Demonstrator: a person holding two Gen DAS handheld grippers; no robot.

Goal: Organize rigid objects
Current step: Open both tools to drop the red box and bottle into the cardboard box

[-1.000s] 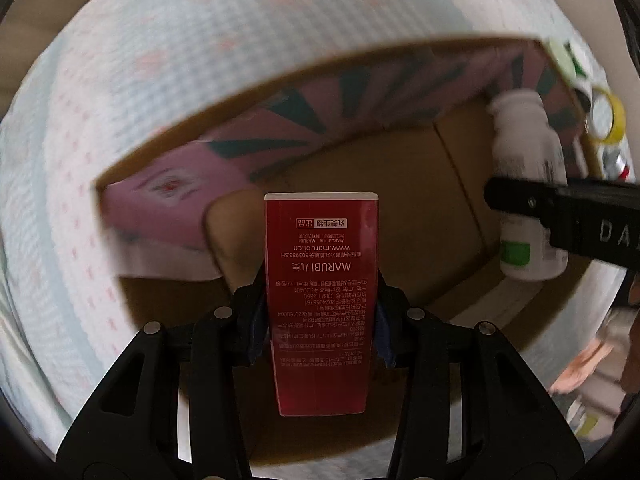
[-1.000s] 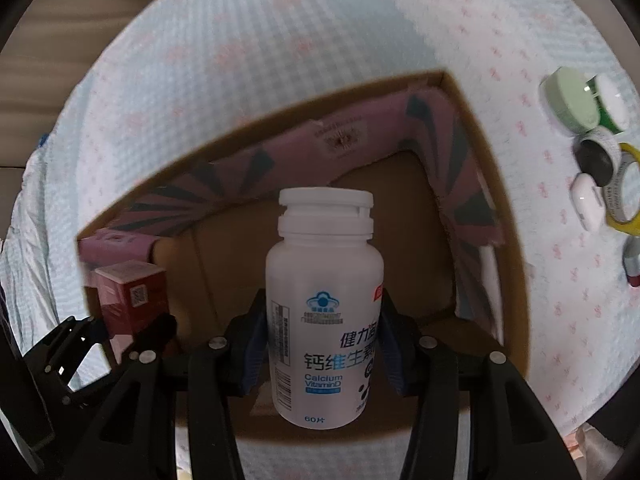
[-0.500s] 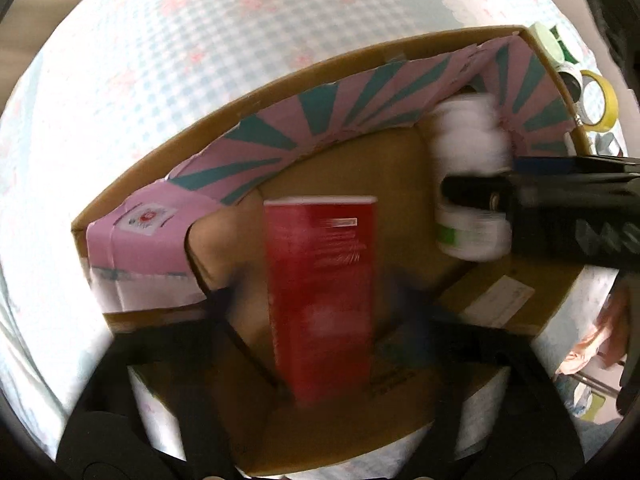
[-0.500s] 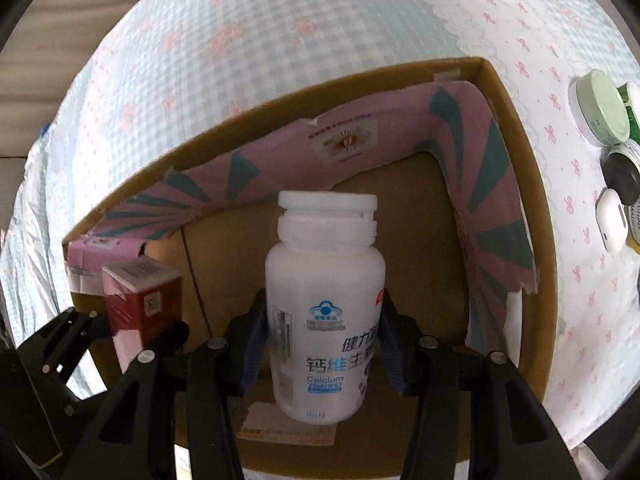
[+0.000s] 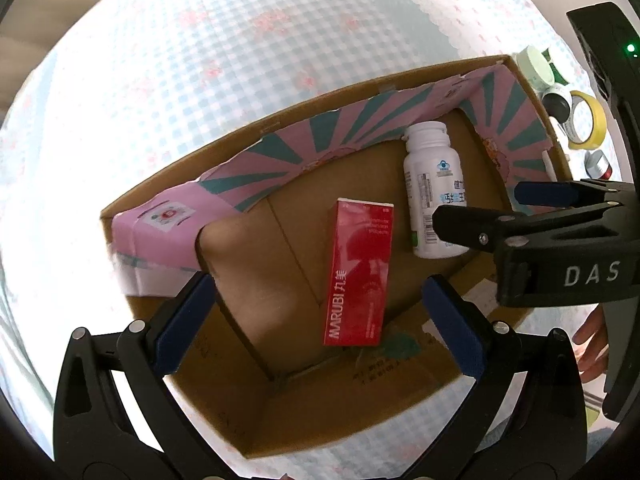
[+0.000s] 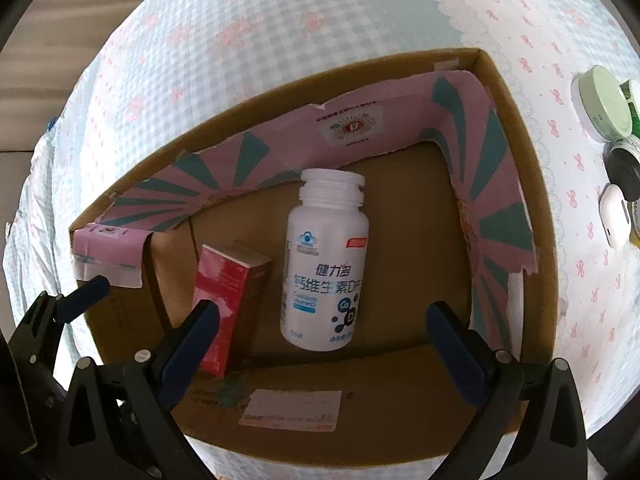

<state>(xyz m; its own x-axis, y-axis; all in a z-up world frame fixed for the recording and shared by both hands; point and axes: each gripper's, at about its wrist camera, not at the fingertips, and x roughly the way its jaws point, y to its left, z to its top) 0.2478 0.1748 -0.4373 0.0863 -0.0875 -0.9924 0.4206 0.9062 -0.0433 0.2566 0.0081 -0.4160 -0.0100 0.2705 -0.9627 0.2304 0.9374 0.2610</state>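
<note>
Grippers: we note left gripper (image 5: 316, 320) spread wide, right gripper (image 6: 324, 344) just opened wide; red carton (image 5: 358, 272) and white supplement bottle (image 6: 324, 260) lie free in cardboard box (image 6: 532, 240).

Bright, sharp, edge-warped fisheye views

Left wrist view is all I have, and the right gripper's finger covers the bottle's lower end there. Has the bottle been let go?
Observer: Yes. In the right wrist view the right gripper has just been opening its jaws. The white bottle lies between them, and neither pad touches it.
Operator: Where does the hidden end sit?
Observer: Its base rests on the floor of the cardboard box, short of the near flap.
Operator: Anything outside the box that I miss?
Observer: A small white case lies on the cloth, right of the box.
</note>
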